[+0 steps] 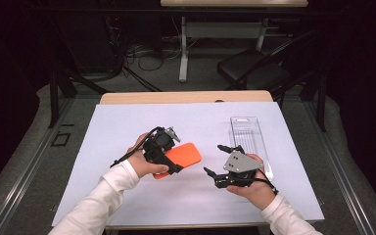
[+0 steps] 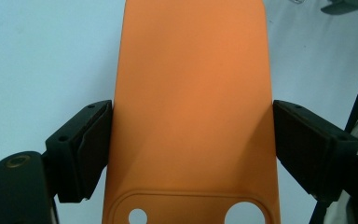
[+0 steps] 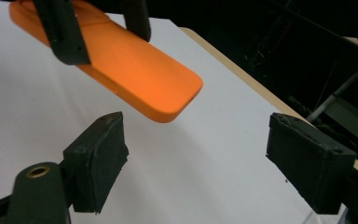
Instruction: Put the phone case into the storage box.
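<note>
Counting items: one orange phone case (image 1: pixel 181 157), one clear plastic tray (image 1: pixel 248 134), two grippers. Left gripper (image 2: pixel 191 140) holds the case across its width, both pads tight on the long edges; case sticks out straight ahead of the jaws, camera cutout end nearest the gripper body. In the right gripper view the case hangs clear above the sheet, tilted, free end pointing toward the right gripper (image 3: pixel 196 163). That one has jaws spread wide with nothing between them, case tip just ahead and above its left jaw, not touching. High view puts the tray just beyond the right gripper, flat on the sheet, nothing visible in it.

Surface: one pale white sheet (image 1: pixel 127 127) covering the table (image 1: pixel 186 97), wood edge showing at the far side. Room: dark, one black chair (image 1: pixel 254 71) and a second light table (image 1: pixel 225 19) behind, cables on the grey floor (image 1: pixel 142 54).
</note>
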A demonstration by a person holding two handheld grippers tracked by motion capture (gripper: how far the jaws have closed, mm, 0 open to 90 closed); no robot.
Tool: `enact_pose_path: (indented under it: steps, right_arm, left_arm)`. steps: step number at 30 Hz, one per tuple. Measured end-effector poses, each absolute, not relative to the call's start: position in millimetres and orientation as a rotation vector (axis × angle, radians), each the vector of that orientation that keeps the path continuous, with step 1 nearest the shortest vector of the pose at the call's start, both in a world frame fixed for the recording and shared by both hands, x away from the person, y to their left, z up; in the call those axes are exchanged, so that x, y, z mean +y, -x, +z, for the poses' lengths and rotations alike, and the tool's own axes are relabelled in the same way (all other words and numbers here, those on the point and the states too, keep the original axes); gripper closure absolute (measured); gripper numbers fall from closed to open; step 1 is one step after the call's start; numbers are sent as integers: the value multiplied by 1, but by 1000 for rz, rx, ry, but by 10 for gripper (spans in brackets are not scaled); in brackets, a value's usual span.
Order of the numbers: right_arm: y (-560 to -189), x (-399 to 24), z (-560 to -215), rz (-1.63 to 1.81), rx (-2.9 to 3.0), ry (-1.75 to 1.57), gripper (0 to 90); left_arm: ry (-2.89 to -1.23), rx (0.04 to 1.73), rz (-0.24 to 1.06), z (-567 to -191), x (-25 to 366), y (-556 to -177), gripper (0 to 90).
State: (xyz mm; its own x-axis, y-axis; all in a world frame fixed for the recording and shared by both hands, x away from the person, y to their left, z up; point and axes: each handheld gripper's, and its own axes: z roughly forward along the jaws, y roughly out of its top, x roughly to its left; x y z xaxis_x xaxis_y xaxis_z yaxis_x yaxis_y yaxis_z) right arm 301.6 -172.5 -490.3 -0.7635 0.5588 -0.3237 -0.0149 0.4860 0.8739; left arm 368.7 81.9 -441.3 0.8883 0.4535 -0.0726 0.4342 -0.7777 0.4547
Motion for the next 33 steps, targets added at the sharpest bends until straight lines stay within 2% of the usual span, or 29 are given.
enact_pose_path:
  steps: [18, 33]
  right_arm:
    - [-295, -155, -485, 864, 2054, -11, 269]
    - [-295, -140, -499, 688, 2025, 155, 332]
  left_arm:
    - [-2571, 657, 0, -435, 71, -373, 163]
    - [-2577, 649, -7, -437, 65, -374, 164]
